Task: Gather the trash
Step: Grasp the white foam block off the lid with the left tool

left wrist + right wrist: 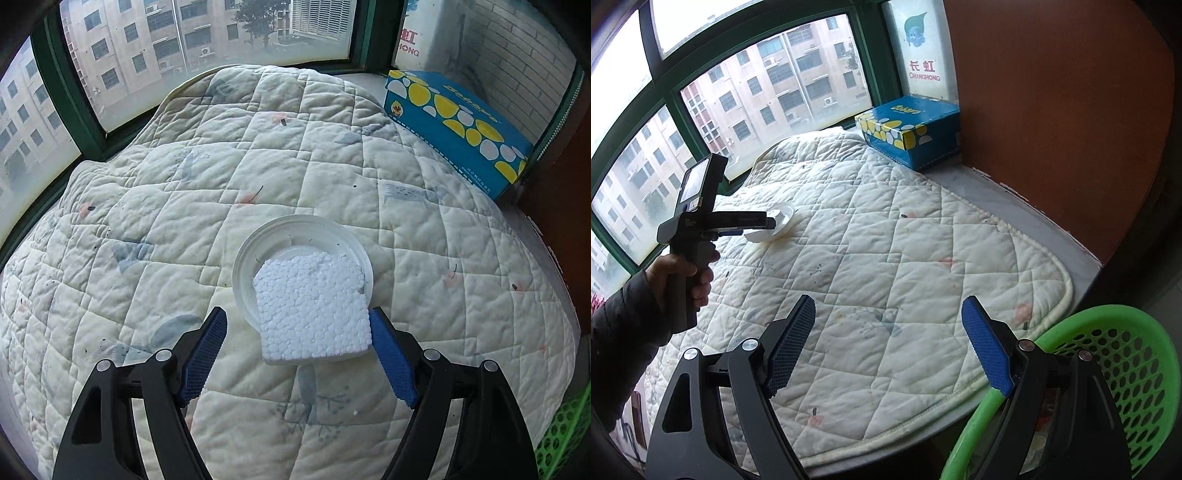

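Note:
A white foam block lies partly in a shallow white plastic lid on the quilted pad. My left gripper is open around the near end of the block; its right finger pad is at the block's edge, the left pad stands apart from it. In the right wrist view the left gripper reaches over the lid. My right gripper is open and empty above the pad's near part, next to a green perforated basket.
A blue and yellow tissue box stands at the far right of the sill; it also shows in the right wrist view. Windows with green frames run along the far side. A brown panel bounds the right.

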Demonstrator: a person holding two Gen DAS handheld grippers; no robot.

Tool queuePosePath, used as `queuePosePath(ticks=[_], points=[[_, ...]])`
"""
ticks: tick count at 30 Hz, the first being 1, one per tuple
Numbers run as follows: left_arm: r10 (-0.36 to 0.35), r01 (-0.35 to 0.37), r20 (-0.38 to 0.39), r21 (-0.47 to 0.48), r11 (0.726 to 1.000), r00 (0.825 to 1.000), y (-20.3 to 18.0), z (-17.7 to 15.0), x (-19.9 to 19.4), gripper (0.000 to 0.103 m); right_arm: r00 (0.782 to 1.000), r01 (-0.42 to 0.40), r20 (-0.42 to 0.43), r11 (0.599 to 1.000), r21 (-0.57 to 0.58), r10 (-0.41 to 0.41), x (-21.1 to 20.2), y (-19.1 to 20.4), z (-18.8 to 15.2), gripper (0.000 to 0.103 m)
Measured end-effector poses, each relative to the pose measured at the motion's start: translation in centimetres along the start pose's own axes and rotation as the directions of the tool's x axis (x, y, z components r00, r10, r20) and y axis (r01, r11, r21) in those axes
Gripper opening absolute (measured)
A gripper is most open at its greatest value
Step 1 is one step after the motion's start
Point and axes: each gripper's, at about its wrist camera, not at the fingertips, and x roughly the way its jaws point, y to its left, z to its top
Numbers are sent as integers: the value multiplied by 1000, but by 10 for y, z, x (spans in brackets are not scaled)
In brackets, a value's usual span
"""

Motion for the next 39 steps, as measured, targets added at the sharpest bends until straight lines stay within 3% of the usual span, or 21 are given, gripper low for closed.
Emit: queuePosePath(ticks=[5,12,19,30,39], points=[[-46,46,-4,-7,999,999,1,-1,5,57,1000,3,-12,1000,-24,-3,7,6,4,81],[-94,95,56,-16,995,994,14,-5,-24,57,1000,0,-25,997,-83,-2,18,24,12,81],[-105,110,112,-45,993,988,54,-15,-63,57,998,-52,-55,986,-158,43,47,59,27,81],[-61,73,136,-84,994,989,124,-46,-91,57,988,-145,-100,944,-298,120,124,142,51,88],[-52,66,132,-106,992,990,152,-60,-90,57,982,-160,-151,922,-353,112,201,184,71,94]])
